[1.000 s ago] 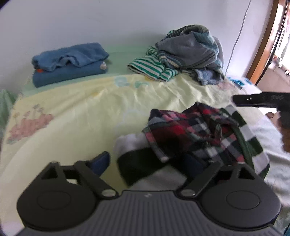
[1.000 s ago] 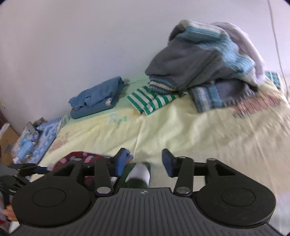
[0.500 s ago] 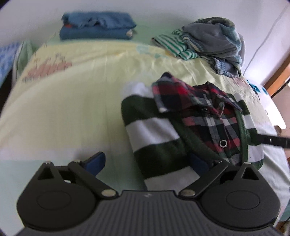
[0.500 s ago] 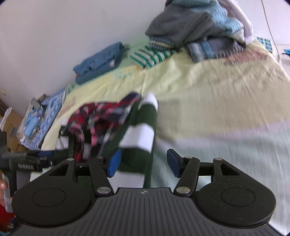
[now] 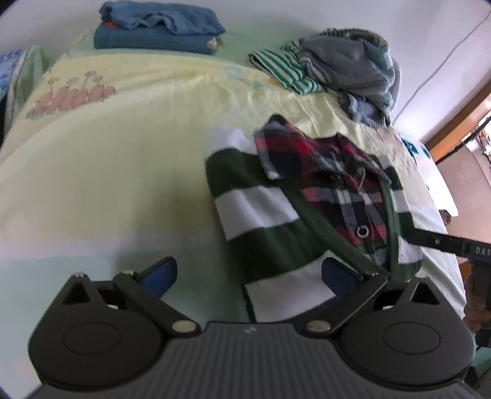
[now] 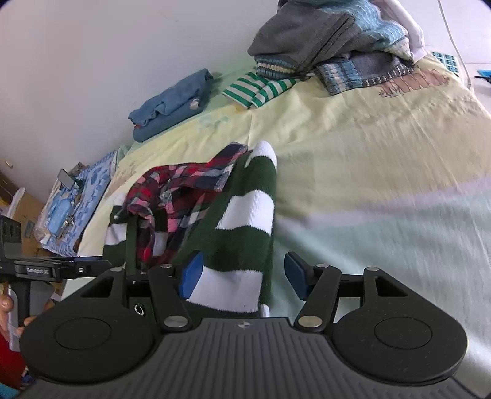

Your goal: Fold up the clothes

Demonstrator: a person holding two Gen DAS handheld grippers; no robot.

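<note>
Clothes for folding lie at the near edge of the bed [image 5: 122,172]: a green-and-white striped sweater [image 5: 257,211] with a red plaid shirt [image 5: 331,172] bunched on top of it, seemingly one layered garment dropped flat so it can be smoothed and folded. Far back, a blue folded pile [image 5: 159,27] sits on the left by the wall, likely finished work, while a heap of grey and striped clothes [image 5: 346,64] waits on the far right. The left gripper [image 5: 248,273] stands wide, its right pad just over the sweater's near hem, holding nothing. The right gripper [image 6: 242,276] has just been opening; its jaws stand moderately apart astride the sweater's near white band, with the cloth between them but not pinched.
</note>
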